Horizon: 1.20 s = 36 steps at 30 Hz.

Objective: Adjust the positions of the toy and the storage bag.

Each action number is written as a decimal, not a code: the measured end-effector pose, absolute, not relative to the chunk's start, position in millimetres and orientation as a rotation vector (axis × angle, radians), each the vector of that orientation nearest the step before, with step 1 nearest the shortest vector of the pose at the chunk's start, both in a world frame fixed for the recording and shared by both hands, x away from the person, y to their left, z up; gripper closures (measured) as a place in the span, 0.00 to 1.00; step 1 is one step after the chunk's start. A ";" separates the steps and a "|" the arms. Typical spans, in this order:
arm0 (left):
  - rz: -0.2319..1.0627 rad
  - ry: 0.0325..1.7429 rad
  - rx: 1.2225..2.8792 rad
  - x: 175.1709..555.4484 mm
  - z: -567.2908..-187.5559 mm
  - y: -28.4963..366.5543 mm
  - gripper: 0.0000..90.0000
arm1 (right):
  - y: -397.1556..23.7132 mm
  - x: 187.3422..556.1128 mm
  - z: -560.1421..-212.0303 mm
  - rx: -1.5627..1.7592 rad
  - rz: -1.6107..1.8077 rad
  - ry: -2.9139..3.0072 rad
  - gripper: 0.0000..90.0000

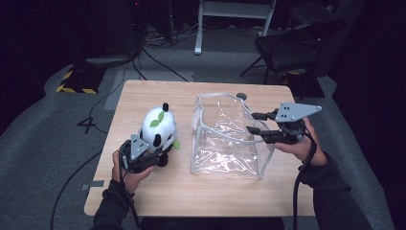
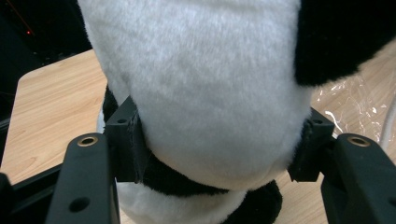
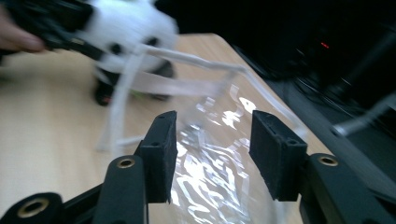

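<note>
Your left tongs [image 1: 152, 155] are clamped on the panda toy [image 1: 159, 128]. In the left gripper view the pads [image 2: 127, 147] press into the white plush [image 2: 205, 93] from both sides, jaws partly closed, fur bulging over them. The toy sits upright on the surface [image 1: 143, 93], directly ahead of these tongs, touching them.

Your right tongs [image 1: 254, 122] are open and hold nothing. In the right gripper view the two pads [image 3: 161, 154] stand apart with only the clear bag [image 3: 210, 177] behind the gap, none of it pinched. In the high view they hover just at the bag's right rim [image 1: 251, 115], pointing left across its mouth.

The relation that matters: the clear bag [image 1: 225, 139] lies to the right of your left tongs, between the two hands, near the toy but not touching it. Its mouth faces up and its long axis runs away from you, near edge to far edge of the surface. The toy's long axis is vertical, head up; which way its face turns cannot be told from above.

Judgement: the toy has to travel up and to the right, then down through the mouth. The left hand already has it; the right is the nearer one to the bag's rim and is placed to hold it open. The soft wall may sag if left unsupported.
</note>
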<state>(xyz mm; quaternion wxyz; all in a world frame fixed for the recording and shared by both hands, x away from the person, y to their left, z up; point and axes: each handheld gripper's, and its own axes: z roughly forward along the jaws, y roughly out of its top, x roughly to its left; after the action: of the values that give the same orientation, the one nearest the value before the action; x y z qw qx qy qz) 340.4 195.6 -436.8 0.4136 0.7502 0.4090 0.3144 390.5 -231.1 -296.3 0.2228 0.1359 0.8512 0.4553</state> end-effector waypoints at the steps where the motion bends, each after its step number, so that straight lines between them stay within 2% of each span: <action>1: 0.791 1.028 1.887 340.4 -436.8 195.5 0.40 | -232.8 395.6 -297.1 0.410 1.228 2.340 0.57; 10: 0.789 1.023 1.884 340.9 -437.4 195.7 0.40 | -232.4 440.2 -322.8 0.591 1.047 2.456 0.56; 13: 0.789 1.022 1.885 340.9 -437.5 195.6 0.40 | -227.9 450.4 -329.6 0.641 0.991 2.475 0.67; 17: 0.791 1.021 1.884 340.9 -437.6 195.5 0.40 | -219.1 458.3 -336.9 0.677 0.886 2.472 0.94; 18: 0.791 1.021 1.884 340.9 -437.6 195.5 0.40 | -218.4 459.6 -337.7 0.686 0.883 2.464 0.95; 36: 0.800 1.009 1.885 347.9 -438.4 194.3 0.40 | -229.3 506.9 -343.1 1.097 0.940 2.192 0.98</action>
<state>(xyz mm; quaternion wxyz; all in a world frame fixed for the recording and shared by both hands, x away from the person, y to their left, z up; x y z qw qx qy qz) 347.9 194.3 -438.4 0.4164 0.7507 0.4018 0.3188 506.9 -229.3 -343.1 0.2554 0.4039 0.8073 0.3463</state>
